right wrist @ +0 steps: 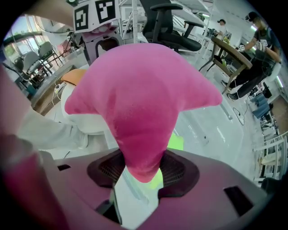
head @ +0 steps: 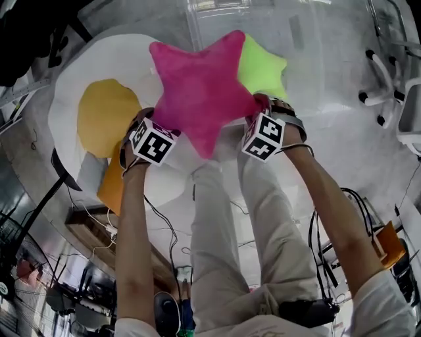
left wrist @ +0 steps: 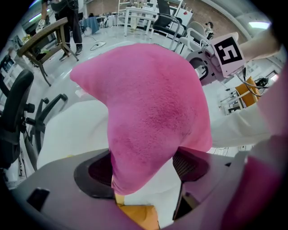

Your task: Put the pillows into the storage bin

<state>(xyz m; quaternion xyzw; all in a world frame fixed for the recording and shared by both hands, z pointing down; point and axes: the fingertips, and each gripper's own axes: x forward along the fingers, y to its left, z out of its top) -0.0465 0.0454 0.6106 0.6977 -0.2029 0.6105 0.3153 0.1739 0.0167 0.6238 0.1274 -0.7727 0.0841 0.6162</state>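
We look steeply down past two bare forearms and pale trousers at a pink star-shaped plush pillow (head: 200, 92), held in the air in front of us. The left gripper (head: 156, 124) pinches one lower arm of the star and the right gripper (head: 258, 113) pinches the opposite arm. In each gripper view the jaws press in on a tapering pink point from both sides. They stand part-way apart because the plush fills the gap between them. Each gripper carries its cube with black-and-white square markers.

Behind the pink star lies a lime-green star-shaped pillow (head: 264, 64). It appears to sit inside a clear plastic storage bin (head: 210, 20) at the top of the head view, though the see-through walls are hard to trace and we cannot be sure. To the left, on the pale floor, rests a large fried-egg-shaped pillow (head: 75, 79), white with a yellow yolk. An orange piece (head: 112, 187) pokes out from under its near edge. We cannot tell what that piece is.

We judge the task to be partly done. One pillow may already be stored. The pink star is lifted and close to the bin but not yet over or inside it. The egg pillow is untouched on the floor. What is left is to lower and release the pink star and then fetch the egg pillow.
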